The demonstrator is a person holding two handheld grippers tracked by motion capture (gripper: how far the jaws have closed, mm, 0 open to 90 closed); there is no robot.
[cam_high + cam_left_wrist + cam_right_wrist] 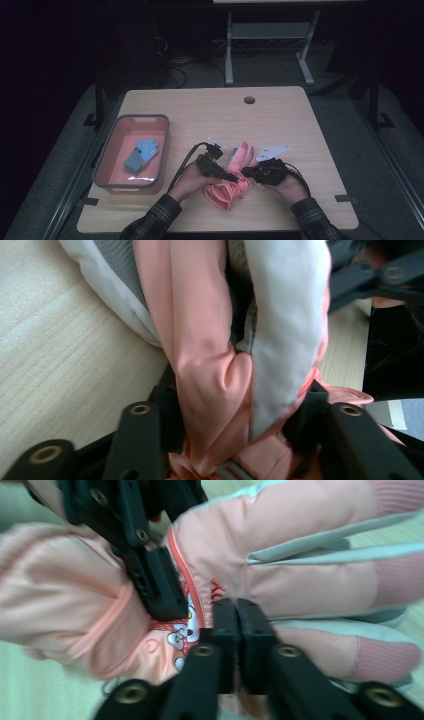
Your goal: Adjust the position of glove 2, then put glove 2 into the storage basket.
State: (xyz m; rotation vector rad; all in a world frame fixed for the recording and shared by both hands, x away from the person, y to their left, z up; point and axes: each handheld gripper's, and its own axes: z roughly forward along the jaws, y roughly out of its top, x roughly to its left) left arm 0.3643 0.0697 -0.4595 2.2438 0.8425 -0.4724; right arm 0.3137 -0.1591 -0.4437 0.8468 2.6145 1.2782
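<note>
A pink glove [235, 189] with grey trim lies at the table's middle front, fingers pointing away. My left gripper [233, 176] comes in from the left, and in the left gripper view its jaws [240, 395] squeeze a bunched fold of the pink glove [200, 340] between the pads. My right gripper [246, 172] comes in from the right. In the right gripper view its jaws [235, 611] stand pressed together with their tips on the glove's back [300, 570], beside a small cartoon print, close to the left gripper's jaw.
A pink bin [107, 150] with a grey rim stands at the table's left and holds a pair of blue gloves [141, 154]. A cable hole [249, 99] sits near the far edge. Table legs and cables lie on the floor beyond.
</note>
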